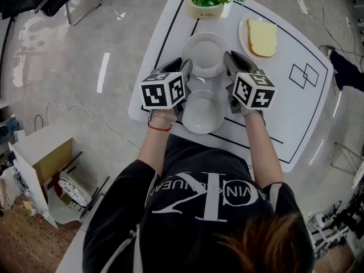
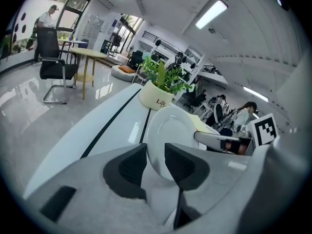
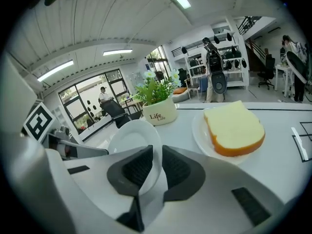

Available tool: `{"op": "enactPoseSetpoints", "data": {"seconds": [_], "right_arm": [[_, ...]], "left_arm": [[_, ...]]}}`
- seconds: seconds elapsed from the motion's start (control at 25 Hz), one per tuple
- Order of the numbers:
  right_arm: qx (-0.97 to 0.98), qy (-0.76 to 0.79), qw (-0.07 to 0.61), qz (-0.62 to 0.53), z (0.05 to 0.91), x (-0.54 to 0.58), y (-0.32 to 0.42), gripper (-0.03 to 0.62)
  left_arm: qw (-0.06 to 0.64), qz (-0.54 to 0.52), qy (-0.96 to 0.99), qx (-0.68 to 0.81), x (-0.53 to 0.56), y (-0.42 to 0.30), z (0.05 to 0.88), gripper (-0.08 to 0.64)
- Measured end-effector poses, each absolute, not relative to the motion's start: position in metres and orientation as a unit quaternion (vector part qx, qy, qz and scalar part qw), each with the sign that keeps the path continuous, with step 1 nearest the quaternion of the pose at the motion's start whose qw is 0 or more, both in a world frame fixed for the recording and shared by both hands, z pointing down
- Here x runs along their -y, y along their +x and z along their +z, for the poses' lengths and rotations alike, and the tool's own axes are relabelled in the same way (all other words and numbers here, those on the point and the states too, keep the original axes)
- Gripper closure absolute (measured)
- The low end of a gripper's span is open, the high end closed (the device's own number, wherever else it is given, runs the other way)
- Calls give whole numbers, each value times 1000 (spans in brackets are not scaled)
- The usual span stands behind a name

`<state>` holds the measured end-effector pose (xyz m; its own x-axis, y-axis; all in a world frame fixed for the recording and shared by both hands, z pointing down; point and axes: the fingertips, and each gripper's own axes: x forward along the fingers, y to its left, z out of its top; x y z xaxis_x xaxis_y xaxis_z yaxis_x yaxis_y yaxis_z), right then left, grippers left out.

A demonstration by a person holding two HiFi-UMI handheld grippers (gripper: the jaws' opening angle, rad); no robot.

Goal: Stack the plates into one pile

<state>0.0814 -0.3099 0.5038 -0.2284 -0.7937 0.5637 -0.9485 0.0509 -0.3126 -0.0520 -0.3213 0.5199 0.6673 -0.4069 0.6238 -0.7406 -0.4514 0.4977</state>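
Note:
A white plate [image 1: 205, 53] is held by its rim from both sides. My left gripper [image 1: 185, 68] is shut on its left edge, and the rim shows between the dark pads [image 2: 131, 167] in the left gripper view, where the plate [image 2: 170, 128] stands tilted. My right gripper [image 1: 230, 60] is shut on the right edge, with the plate [image 3: 129, 138] running between its pads [image 3: 178, 167]. A second white plate [image 1: 202, 111] lies on the white table [image 1: 296, 112] just nearer to me, between my wrists. A third plate [image 1: 245, 37] carries a yellow slice of cake [image 1: 263, 37].
A potted green plant [image 1: 205, 1] in a cream pot stands at the table's far edge, right behind the held plate. Black lines are drawn across the tabletop. Office chairs and a round table [image 2: 87, 55] stand on the shiny floor to the left.

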Motion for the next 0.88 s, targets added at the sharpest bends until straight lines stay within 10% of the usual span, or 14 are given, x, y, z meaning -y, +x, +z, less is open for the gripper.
{"op": "enactPoseSetpoints", "data": {"seconds": [0.88], "right_arm": [[774,522,88,348,472,230,43,546]], "left_arm": [[409,175,801,401,246,-92,484,439]]}}
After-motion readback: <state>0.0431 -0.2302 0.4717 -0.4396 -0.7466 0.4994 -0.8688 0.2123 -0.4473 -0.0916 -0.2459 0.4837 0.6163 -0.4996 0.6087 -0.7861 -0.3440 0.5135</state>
